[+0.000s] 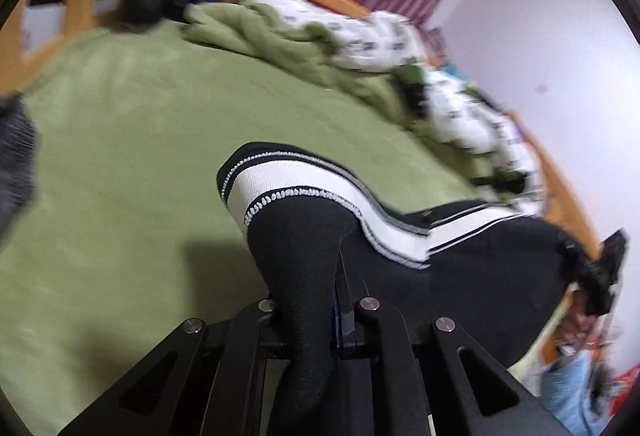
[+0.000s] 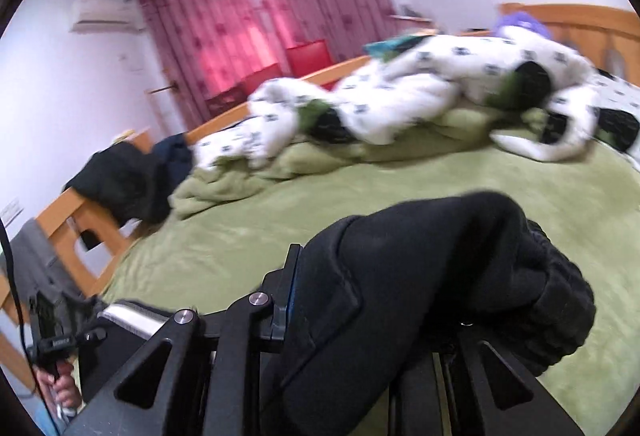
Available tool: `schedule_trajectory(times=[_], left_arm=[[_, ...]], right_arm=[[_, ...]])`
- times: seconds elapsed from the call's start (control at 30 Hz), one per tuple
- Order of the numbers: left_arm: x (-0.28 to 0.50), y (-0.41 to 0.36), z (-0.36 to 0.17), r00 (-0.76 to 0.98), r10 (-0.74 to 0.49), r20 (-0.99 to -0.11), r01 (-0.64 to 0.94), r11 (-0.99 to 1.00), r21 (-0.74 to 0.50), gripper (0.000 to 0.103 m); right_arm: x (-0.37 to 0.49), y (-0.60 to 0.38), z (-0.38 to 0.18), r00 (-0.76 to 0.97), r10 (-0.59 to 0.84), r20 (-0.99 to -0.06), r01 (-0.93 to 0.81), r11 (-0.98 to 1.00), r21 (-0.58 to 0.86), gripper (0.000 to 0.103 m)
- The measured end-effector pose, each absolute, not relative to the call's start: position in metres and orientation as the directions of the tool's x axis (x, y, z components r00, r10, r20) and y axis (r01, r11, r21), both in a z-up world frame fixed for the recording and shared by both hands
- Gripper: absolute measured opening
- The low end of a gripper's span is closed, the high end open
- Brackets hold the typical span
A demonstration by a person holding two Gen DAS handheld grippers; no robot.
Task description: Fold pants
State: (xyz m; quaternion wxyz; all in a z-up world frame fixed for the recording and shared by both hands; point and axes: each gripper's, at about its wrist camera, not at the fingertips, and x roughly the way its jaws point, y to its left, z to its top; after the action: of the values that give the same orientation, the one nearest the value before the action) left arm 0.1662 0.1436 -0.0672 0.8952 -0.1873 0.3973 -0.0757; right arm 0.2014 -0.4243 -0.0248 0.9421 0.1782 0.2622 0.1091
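Black pants (image 1: 472,252) with a white side stripe (image 1: 280,180) hang between my two grippers above the green bed (image 1: 120,156). My left gripper (image 1: 320,276) is shut on a fold of the black pants fabric, which drapes over its fingers. My right gripper (image 2: 340,276) is shut on another bunch of the black pants (image 2: 440,256), with the ribbed cuff or waistband at the right. The fabric hides the fingertips of both. The other gripper and hand show at the lower left of the right wrist view (image 2: 52,340).
A crumpled white patterned duvet (image 2: 400,96) and green blanket (image 2: 240,176) lie along the far side of the bed. Dark clothes (image 2: 120,180) hang over the wooden footboard (image 2: 68,228). Pink curtains (image 2: 260,4) and a white wall stand behind.
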Motion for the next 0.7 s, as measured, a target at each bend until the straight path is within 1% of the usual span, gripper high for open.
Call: schedule_trajectory(times=[0.07, 0.1, 0.13, 0.17, 0.2, 0.23, 0.27, 0.3, 0.33, 0.37, 0.4, 0.47, 0.57, 0.67, 0.7], left_arm=[[0.170, 0.160, -0.084, 0.633, -0.221, -0.742, -0.071, 0.938, -0.340, 0.011], [0.172, 0.165, -0.095, 0.603, -0.196, -0.773, -0.103, 0.942, -0.320, 0.015], [0.175, 0.171, -0.110, 0.558, -0.170, -0.812, -0.146, 0.944, -0.297, 0.024], [0.179, 0.174, -0.128, 0.513, -0.152, -0.844, -0.183, 0.942, -0.281, 0.034], [0.178, 0.179, -0.141, 0.491, -0.145, -0.859, -0.206, 0.939, -0.277, 0.037], [0.176, 0.181, -0.153, 0.484, -0.148, -0.863, -0.217, 0.934, -0.282, 0.042], [0.173, 0.182, -0.161, 0.484, -0.150, -0.862, -0.220, 0.933, -0.286, 0.051], [0.170, 0.182, -0.164, 0.487, -0.150, -0.861, -0.218, 0.933, -0.286, 0.056], [0.166, 0.181, -0.166, 0.494, -0.152, -0.856, -0.213, 0.933, -0.289, 0.062], [0.161, 0.181, -0.167, 0.503, -0.158, -0.850, -0.205, 0.933, -0.295, 0.062], [0.156, 0.180, -0.168, 0.509, -0.163, -0.845, -0.200, 0.933, -0.300, 0.063], [0.144, 0.175, -0.168, 0.520, -0.159, -0.839, -0.204, 0.931, -0.303, 0.064], [0.122, 0.168, -0.161, 0.552, -0.152, -0.820, -0.188, 0.935, -0.300, 0.064], [0.107, 0.165, -0.146, 0.601, -0.124, -0.790, -0.171, 0.945, -0.279, 0.065], [0.105, 0.164, -0.142, 0.613, -0.123, -0.781, -0.171, 0.944, -0.282, 0.065]], right_arm=[[0.214, -0.401, -0.040, 0.805, 0.355, -0.475, -0.156, 0.900, 0.408, 0.022], [0.220, -0.391, -0.050, 0.786, 0.369, -0.496, -0.166, 0.899, 0.406, 0.022], [0.227, -0.382, -0.064, 0.762, 0.382, -0.523, -0.171, 0.898, 0.406, 0.022], [0.237, -0.372, -0.092, 0.719, 0.382, -0.581, -0.152, 0.902, 0.404, 0.024], [0.242, -0.367, -0.110, 0.692, 0.360, -0.626, -0.118, 0.912, 0.394, 0.030], [0.246, -0.364, -0.126, 0.664, 0.344, -0.664, -0.086, 0.917, 0.389, 0.031], [0.250, -0.365, -0.145, 0.618, 0.355, -0.701, -0.066, 0.912, 0.404, 0.031], [0.248, -0.367, -0.161, 0.571, 0.397, -0.719, -0.074, 0.897, 0.436, 0.027], [0.239, -0.369, -0.166, 0.565, 0.412, -0.715, -0.089, 0.892, 0.443, 0.027], [0.232, -0.371, -0.167, 0.570, 0.413, -0.711, -0.102, 0.894, 0.437, 0.028], [0.219, -0.372, -0.164, 0.571, 0.410, -0.711, -0.128, 0.900, 0.417, 0.036], [0.201, -0.378, -0.161, 0.566, 0.388, -0.728, -0.149, 0.916, 0.373, 0.041], [0.162, -0.402, -0.158, 0.589, 0.336, -0.735, -0.146, 0.939, 0.312, 0.041], [0.142, -0.435, -0.159, 0.623, 0.246, -0.743, -0.071, 0.963, 0.259, 0.045], [0.142, -0.443, -0.161, 0.625, 0.237, -0.744, -0.054, 0.963, 0.262, 0.045]])
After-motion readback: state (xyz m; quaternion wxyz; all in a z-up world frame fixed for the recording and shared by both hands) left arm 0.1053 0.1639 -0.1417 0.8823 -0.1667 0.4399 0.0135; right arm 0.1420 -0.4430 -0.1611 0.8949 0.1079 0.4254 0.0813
